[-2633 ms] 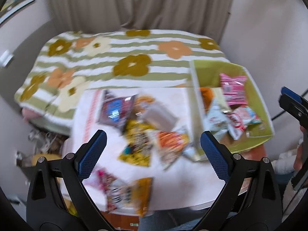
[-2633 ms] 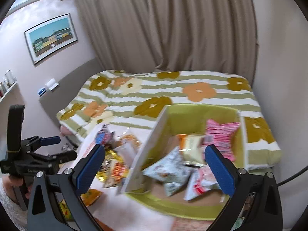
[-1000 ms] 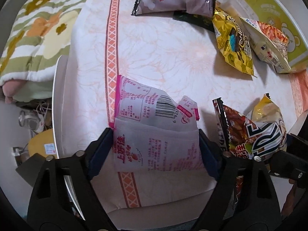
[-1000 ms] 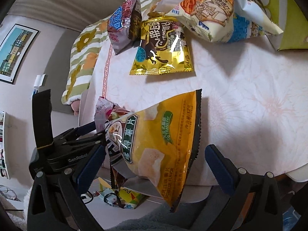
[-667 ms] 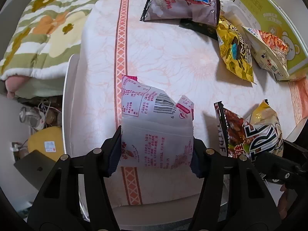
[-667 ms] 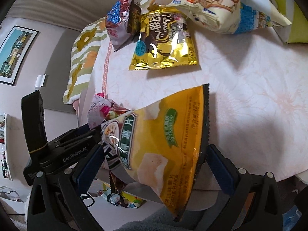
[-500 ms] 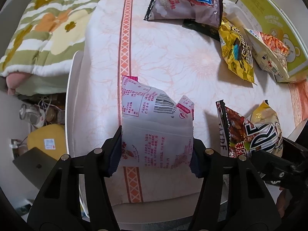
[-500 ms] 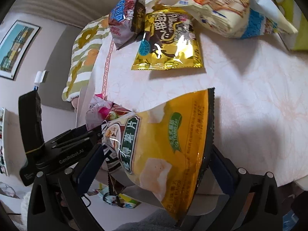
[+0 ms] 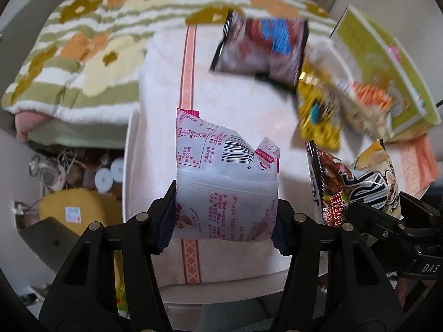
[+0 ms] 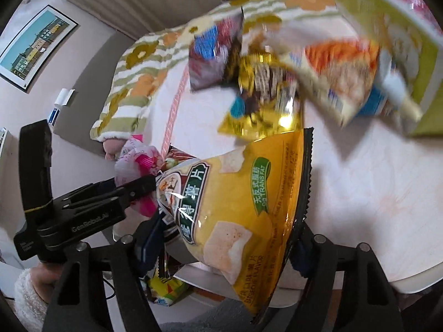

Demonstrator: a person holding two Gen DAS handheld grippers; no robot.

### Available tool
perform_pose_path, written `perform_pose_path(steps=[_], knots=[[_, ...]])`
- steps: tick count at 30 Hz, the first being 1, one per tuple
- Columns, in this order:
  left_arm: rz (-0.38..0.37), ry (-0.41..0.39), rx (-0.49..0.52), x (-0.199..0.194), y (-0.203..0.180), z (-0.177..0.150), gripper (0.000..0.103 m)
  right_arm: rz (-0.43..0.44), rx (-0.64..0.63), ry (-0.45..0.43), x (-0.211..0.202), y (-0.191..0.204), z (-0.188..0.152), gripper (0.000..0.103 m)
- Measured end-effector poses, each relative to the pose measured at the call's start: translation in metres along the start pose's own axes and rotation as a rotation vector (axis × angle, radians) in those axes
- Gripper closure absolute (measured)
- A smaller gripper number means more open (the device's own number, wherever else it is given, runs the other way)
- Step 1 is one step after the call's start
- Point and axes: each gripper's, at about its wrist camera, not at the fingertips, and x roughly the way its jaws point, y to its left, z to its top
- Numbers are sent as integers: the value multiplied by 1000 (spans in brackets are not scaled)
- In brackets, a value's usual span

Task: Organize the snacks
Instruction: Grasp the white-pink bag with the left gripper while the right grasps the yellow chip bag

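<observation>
My left gripper (image 9: 225,215) is shut on a white and pink snack packet (image 9: 225,182) and holds it above the table's near left edge; it also shows in the right wrist view (image 10: 138,163). My right gripper (image 10: 225,238) is shut on a yellow chip bag (image 10: 243,202), with a dark red bag (image 9: 329,185) beside it, above the near edge. A purple bag (image 9: 263,47), a gold bag (image 9: 318,108) and an orange and white bag (image 9: 365,102) lie on the table. The green box (image 9: 387,63) stands at the far right.
The table has a pale pink cloth (image 9: 241,96). A bed with a flowered blanket (image 9: 83,49) lies beyond it. Clutter and a yellow object (image 9: 74,207) sit on the floor at the left. A packet (image 10: 166,290) lies on the floor below the table.
Both grippers have closed on their bags and lifted them off the table. The views have tilted up and the far snacks are blurred by motion.
</observation>
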Motion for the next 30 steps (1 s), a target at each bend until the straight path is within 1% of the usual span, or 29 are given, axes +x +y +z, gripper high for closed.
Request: perform_pose_path(steps=[7, 11, 14, 17, 18, 20, 21, 22, 26, 27, 30], knots=[[-21, -136, 22, -52, -19, 45, 50, -41, -80, -145, -59, 11, 30, 32], [-34, -189, 42, -75, -44, 71, 50, -44, -105, -213, -91, 3, 50, 32], [-31, -227, 48, -86, -70, 89, 50, -30, -99, -241, -110, -10, 63, 32], [-47, -263, 41, -92, -103, 106, 50, -8, -90, -265, -130, -34, 78, 32], [-52, -273, 37, -93, -116, 111, 50, -6, -94, -271, -139, -47, 85, 32], [-62, -290, 29, -95, -145, 122, 50, -11, -101, -277, -152, -63, 93, 32], [-72, -296, 24, -96, -159, 126, 50, -15, -107, -285, -165, -80, 97, 32], [-84, -301, 19, -95, -174, 131, 50, -18, -113, -287, -171, -88, 102, 32], [-116, -307, 20, -86, -237, 149, 50, -50, -132, -293, -200, -130, 122, 32], [-121, -305, 21, -84, -247, 151, 50, -53, -129, -294, -209, -145, 127, 32], [-139, -285, 25, -72, -291, 158, 50, -69, -129, -291, -223, -171, 137, 32]])
